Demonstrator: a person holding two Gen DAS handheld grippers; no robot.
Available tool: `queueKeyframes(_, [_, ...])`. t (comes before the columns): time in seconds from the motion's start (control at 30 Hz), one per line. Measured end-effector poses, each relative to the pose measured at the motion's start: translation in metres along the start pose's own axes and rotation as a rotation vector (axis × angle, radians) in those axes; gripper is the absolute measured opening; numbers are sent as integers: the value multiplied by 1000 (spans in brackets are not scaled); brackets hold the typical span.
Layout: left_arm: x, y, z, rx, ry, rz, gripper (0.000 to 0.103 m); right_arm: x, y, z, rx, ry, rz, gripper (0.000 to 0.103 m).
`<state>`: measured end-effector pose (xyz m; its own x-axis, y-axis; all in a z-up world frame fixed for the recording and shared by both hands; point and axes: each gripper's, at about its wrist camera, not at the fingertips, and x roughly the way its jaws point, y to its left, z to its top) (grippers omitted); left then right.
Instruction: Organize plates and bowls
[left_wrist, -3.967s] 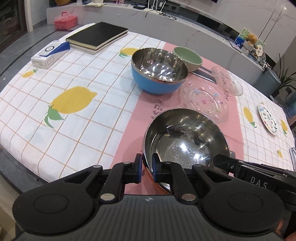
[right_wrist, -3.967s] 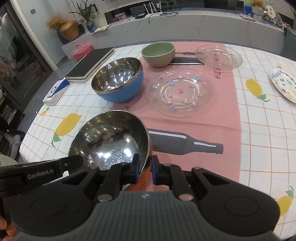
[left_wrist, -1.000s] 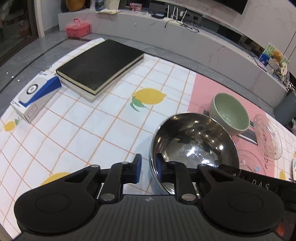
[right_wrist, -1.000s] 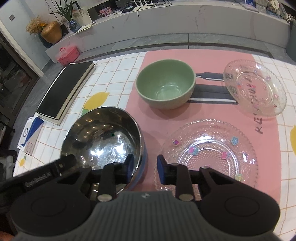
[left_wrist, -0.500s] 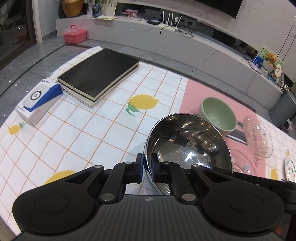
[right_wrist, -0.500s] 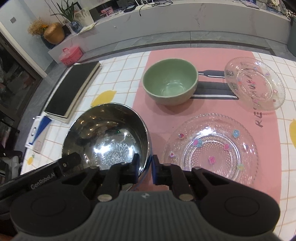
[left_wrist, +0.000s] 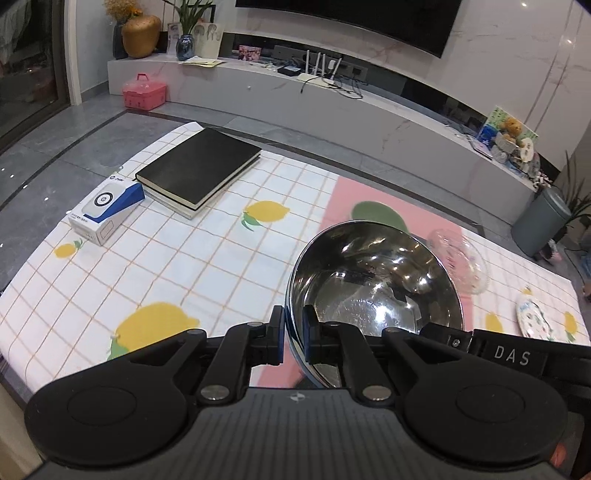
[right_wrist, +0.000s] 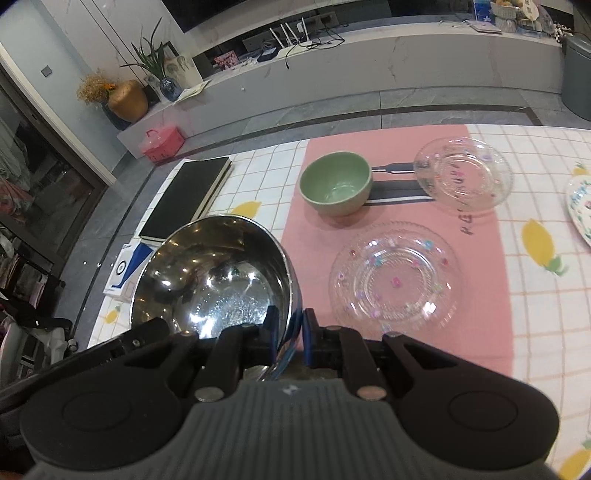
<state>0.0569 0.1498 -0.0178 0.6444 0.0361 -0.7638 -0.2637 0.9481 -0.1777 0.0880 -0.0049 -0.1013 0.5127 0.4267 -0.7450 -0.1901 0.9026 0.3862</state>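
A shiny steel bowl (left_wrist: 373, 280) with a blue outer skin hangs above the tablecloth, held by both grippers. My left gripper (left_wrist: 293, 325) is shut on its near left rim. My right gripper (right_wrist: 290, 328) is shut on the near right rim of the same bowl (right_wrist: 214, 273). A green bowl (right_wrist: 334, 182) stands on the pink mat; in the left wrist view the steel bowl hides most of it. A large glass plate (right_wrist: 395, 275) lies in front of the green bowl. A smaller glass plate (right_wrist: 463, 173) lies at the back right.
A black book (left_wrist: 199, 166) and a white and blue box (left_wrist: 105, 206) lie at the table's left end. A patterned white plate (right_wrist: 581, 206) sits at the right edge. Beyond the table's far edge is grey floor and a long low counter.
Both grippers' jaws have closed from a small gap onto the bowl's rim. The bowl has come up off the table, and both views have risen and drawn back.
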Motion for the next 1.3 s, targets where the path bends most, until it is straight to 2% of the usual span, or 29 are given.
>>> queueKeyframes(0.27, [-31, -11, -26, 29, -6, -32, 10, -43, -11, -31, -6, -14, -5, 11])
queueKeyframes(0.43, [-40, -10, -43, 30, 13, -45, 11, -53, -16, -47, -6, -2, -6, 11])
queueKeyframes(0.7, [-38, -8, -64, 38, 64, -31, 11, -47, -26, -69, 11, 57, -3, 11])
queueKeyframes(0.9, [-26, -5, -80, 24, 105, -42, 12, -40, -30, -76, -1, 69, -21, 12])
queueKeyframes(1.1, [-25, -8, -71, 36, 75, -41, 12, -37, -25, -67, -16, 50, -40, 11])
queueKeyframes(1.3, [-12, -3, -61, 14, 98, -39, 11, -24, -23, -56, -5, 70, -43, 11])
